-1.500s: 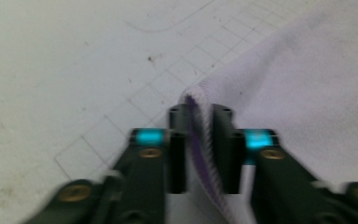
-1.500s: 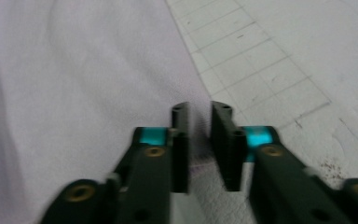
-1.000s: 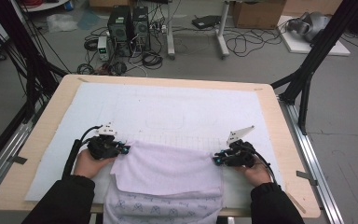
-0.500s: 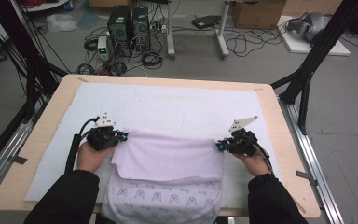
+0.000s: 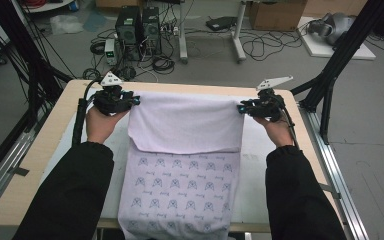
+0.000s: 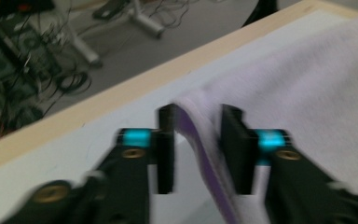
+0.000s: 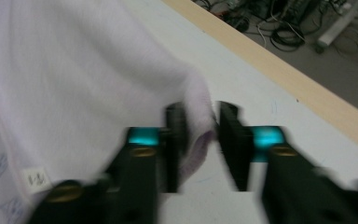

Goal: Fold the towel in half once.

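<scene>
Cloth (image 5: 185, 125): pale lilac, spread down the middle of the worktop (image 5: 40, 165). Its far edge is held near the worktop's far rim. A plain upper layer is seen folded over a lower part printed with small figures; the lower part is draped past the near rim.

Left gripper (image 5: 134, 101): placed at the cloth's far left corner. In the left gripper view the fingers (image 6: 165, 149) are parted, and the cloth's folded edge (image 6: 200, 140) is seen passing through the gap; whether it is pinched cannot be told, the picture being blurred.

Right gripper (image 5: 241, 108): placed at the cloth's far right corner. In the right gripper view the corner (image 7: 198, 116) is seen between parted fingers (image 7: 228, 144), against the left one; a firm grip cannot be confirmed.

Label (image 7: 36, 178): small, white, sewn at the cloth's hem.

Open room: bare white mat (image 5: 257, 150) is left on both sides of the cloth, and a narrow strip beyond its far edge before the wooden rim.

Floor (image 5: 205, 55): cables and computer boxes (image 5: 137, 25) are scattered beyond the worktop.
</scene>
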Demonstrator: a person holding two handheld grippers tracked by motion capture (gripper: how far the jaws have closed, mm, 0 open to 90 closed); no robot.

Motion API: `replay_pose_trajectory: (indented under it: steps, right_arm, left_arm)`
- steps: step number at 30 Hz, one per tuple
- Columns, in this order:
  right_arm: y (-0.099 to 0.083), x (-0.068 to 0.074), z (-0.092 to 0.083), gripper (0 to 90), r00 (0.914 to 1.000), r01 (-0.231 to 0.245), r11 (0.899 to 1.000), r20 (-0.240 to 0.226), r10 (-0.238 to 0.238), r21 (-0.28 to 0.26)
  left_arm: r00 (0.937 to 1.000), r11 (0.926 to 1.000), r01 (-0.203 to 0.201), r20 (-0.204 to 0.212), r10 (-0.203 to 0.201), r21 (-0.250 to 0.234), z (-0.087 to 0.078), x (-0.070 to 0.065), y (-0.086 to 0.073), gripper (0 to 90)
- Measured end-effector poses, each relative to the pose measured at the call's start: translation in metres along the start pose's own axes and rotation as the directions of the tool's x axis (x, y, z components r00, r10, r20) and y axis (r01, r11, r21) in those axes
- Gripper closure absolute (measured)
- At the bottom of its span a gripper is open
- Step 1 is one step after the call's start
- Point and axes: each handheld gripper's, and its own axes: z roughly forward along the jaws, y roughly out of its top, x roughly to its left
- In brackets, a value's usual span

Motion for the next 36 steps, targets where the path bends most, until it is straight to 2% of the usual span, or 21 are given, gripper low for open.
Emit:
replay_pose_trajectory:
  steps: [1, 2, 3, 5, 6, 8, 9, 10, 11, 15, 17, 19, 20, 22, 26, 29, 31, 33, 35, 36]
  right_arm:
    - [-0.005, -0.002, 0.005, 59.4, 0.9992, -0.018, 1.000, -0.035, 0.018, 0.021]
    - [-0.011, -0.002, 0.009, 58.0, 0.9987, -0.030, 0.998, -0.039, 0.032, 0.052]
    - [-0.017, 0.000, 0.011, 58.2, 0.9993, -0.021, 0.998, -0.029, 0.023, 0.058]
    - [-0.031, 0.006, 0.013, 58.8, 0.9994, -0.005, 1.000, -0.033, 0.006, 0.025]
    - [-0.037, 0.008, 0.014, 58.3, 0.9990, -0.010, 0.999, -0.044, 0.012, 0.031]
    - [-0.047, 0.014, 0.017, 58.1, 0.9980, -0.008, 0.999, -0.063, 0.011, 0.043]
    - [-0.054, 0.017, 0.018, 57.5, 0.9961, -0.018, 0.999, -0.085, 0.022, 0.040]
    - [-0.060, 0.020, 0.019, 57.0, 0.9945, -0.022, 0.999, -0.102, 0.026, 0.043]
    - [-0.064, 0.024, 0.020, 56.7, 0.9937, -0.020, 0.998, -0.109, 0.026, 0.052]
    - [-0.081, 0.037, 0.024, 55.6, 0.9888, -0.030, 0.997, -0.144, 0.039, 0.067]
    - [-0.090, 0.045, 0.026, 56.6, 0.9893, -0.010, 0.996, -0.144, 0.022, 0.086]
    - [-0.099, 0.050, 0.028, 56.7, 0.9859, -0.013, 0.995, -0.165, 0.029, 0.094]
    - [-0.101, 0.053, 0.030, 56.6, 0.9823, -0.018, 0.993, -0.183, 0.040, 0.119]
    - [-0.103, 0.059, 0.033, 56.8, 0.9791, -0.002, 0.989, -0.201, 0.033, 0.150]
    - [-0.100, 0.066, 0.034, 57.5, 0.9775, 0.023, 0.988, -0.211, 0.010, 0.150]
    - [-0.100, 0.068, 0.037, 58.9, 0.9758, 0.037, 0.986, -0.218, 0.000, 0.165]
    - [-0.102, 0.070, 0.041, 64.2, 0.9749, 0.058, 0.979, -0.222, -0.014, 0.194]
    - [-0.102, 0.073, 0.042, 74.4, 0.9774, 0.079, 0.977, -0.208, -0.036, 0.199]
    - [-0.101, 0.074, 0.043, 84.9, 0.9768, 0.082, 0.976, -0.211, -0.038, 0.204]
    - [-0.101, 0.073, 0.043, 86.1, 0.9754, 0.083, 0.976, -0.217, -0.039, 0.200]
  left_arm:
    - [1.0000, 0.9999, 0.003, -0.001, -0.003, 0.014, 0.001, 0.001, -0.007, 57.7]
    - [1.0000, 0.9997, 0.007, 0.002, -0.007, 0.025, 0.002, 0.003, -0.015, 56.6]
    - [0.9996, 0.9994, 0.020, 0.019, -0.020, 0.027, 0.003, 0.003, -0.024, 56.4]
    - [0.9986, 0.9986, 0.021, 0.047, -0.023, 0.048, 0.004, 0.003, -0.040, 56.4]
    - [0.9973, 0.9985, 0.023, 0.068, -0.026, 0.050, 0.005, 0.002, -0.048, 56.7]
    - [0.9943, 0.9976, 0.002, 0.106, -0.010, 0.069, 0.005, -0.003, -0.063, 56.9]
    - [0.9913, 0.9978, 0.005, 0.131, -0.014, 0.067, 0.006, -0.005, -0.069, 57.0]
    - [0.9882, 0.9977, -0.009, 0.153, -0.001, 0.067, 0.006, -0.009, -0.076, 57.8]
    - [0.9854, 0.9970, -0.029, 0.170, 0.016, 0.072, 0.005, -0.013, -0.080, 59.2]
    - [0.9740, 0.9965, -0.058, 0.222, 0.043, 0.061, 0.000, -0.025, -0.097, 58.9]
    - [0.9654, 0.9954, -0.068, 0.256, 0.049, 0.067, -0.002, -0.029, -0.104, 59.2]
    - [0.9613, 0.9922, -0.093, 0.267, 0.068, 0.083, -0.003, -0.034, -0.110, 60.7]
    - [0.9581, 0.9917, -0.094, 0.279, 0.066, 0.088, -0.003, -0.035, -0.113, 61.3]
    - [0.9553, 0.9898, -0.102, 0.288, 0.069, 0.100, -0.003, -0.038, -0.119, 61.3]
    - [0.9592, 0.9834, -0.116, 0.273, 0.075, 0.139, 0.002, -0.039, -0.127, 62.8]
    - [0.9603, 0.9847, -0.116, 0.268, 0.078, 0.130, 0.003, -0.040, -0.127, 67.5]
    - [0.9609, 0.9843, -0.119, 0.265, 0.081, 0.131, 0.003, -0.040, -0.127, 71.8]
    - [0.9629, 0.9830, -0.131, 0.253, 0.095, 0.129, 0.003, -0.042, -0.127, 81.5]
    - [0.9639, 0.9827, -0.127, 0.251, 0.090, 0.135, 0.003, -0.042, -0.127, 85.2]
    - [0.9659, 0.9839, -0.116, 0.247, 0.080, 0.136, 0.002, -0.043, -0.127, 86.3]
